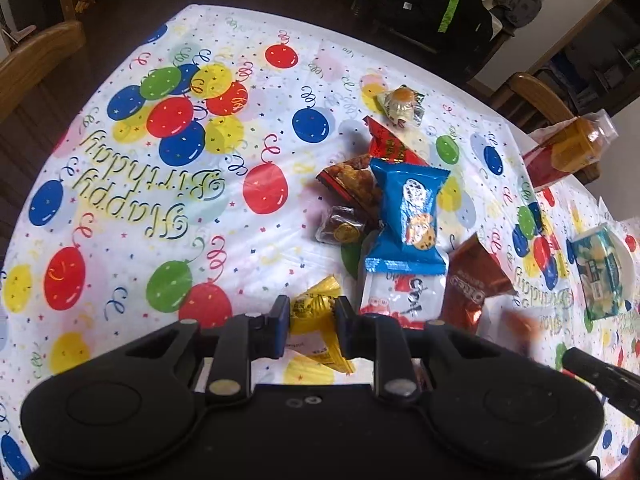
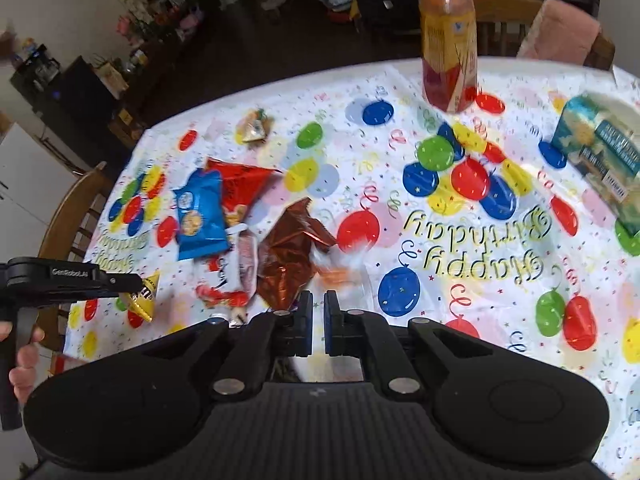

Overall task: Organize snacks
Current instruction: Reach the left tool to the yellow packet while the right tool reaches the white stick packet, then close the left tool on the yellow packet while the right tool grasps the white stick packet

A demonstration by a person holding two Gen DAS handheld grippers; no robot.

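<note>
My left gripper (image 1: 312, 322) is shut on a yellow snack packet (image 1: 316, 308), lifted just above the balloon tablecloth (image 1: 240, 220). The right wrist view shows that same gripper (image 2: 134, 282) with the yellow packet (image 2: 145, 294) at its tip. My right gripper (image 2: 319, 320) has its jaws almost together on the clear wrapper of a small orange snack (image 2: 336, 274), which is blurred. Beyond lies a pile: a blue cookie packet (image 1: 408, 216), a brown packet (image 1: 468, 284), a red packet (image 1: 388, 144) and a white-and-red packet (image 1: 400, 296).
A small wrapped cake (image 1: 402, 106) lies apart behind the pile. At the right, a teal box (image 2: 600, 152) sits on a white plate (image 1: 628, 256). An orange drink bottle (image 2: 450, 48) stands at the table's far edge. Wooden chairs (image 2: 76, 216) surround the table.
</note>
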